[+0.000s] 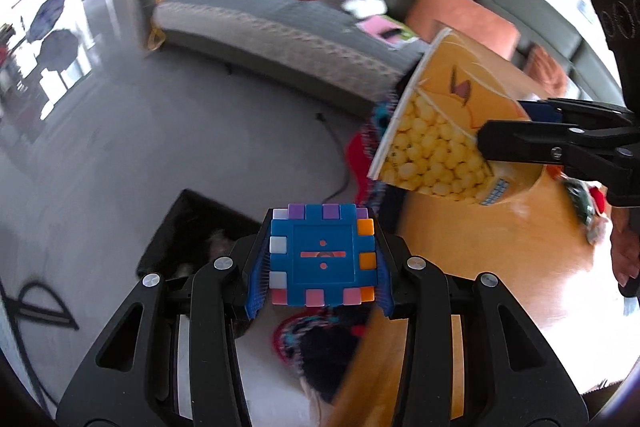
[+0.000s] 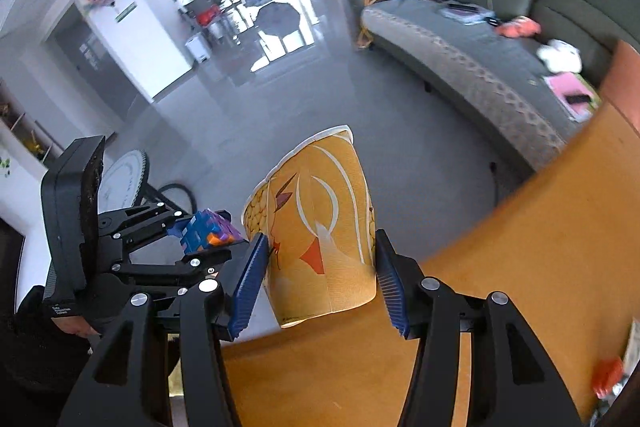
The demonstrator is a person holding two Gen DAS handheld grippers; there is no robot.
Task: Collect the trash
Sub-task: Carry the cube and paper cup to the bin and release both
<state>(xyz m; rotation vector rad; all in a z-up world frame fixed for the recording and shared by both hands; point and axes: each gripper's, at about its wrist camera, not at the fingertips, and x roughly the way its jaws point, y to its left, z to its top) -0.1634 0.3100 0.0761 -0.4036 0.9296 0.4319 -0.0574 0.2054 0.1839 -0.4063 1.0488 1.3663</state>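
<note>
My left gripper (image 1: 322, 269) is shut on a blue puzzle cube (image 1: 323, 261) with purple, pink and orange tiles, held in the air past the table's edge. It also shows at the left of the right wrist view (image 2: 210, 233). My right gripper (image 2: 318, 275) is shut on a yellow paper popcorn cup (image 2: 316, 227), tilted with its mouth pointing away. In the left wrist view the cup (image 1: 444, 123) hangs at the right, over the wooden table (image 1: 480, 247), with the right gripper's fingers (image 1: 532, 143) clamped on it.
A black bin (image 1: 196, 239) stands on the grey floor below the cube. A colourful knitted mat (image 1: 320, 339) lies by the table edge. A grey sofa (image 2: 500, 59) with scattered items fills the back. Small wrappers (image 2: 608, 375) lie on the table at the right.
</note>
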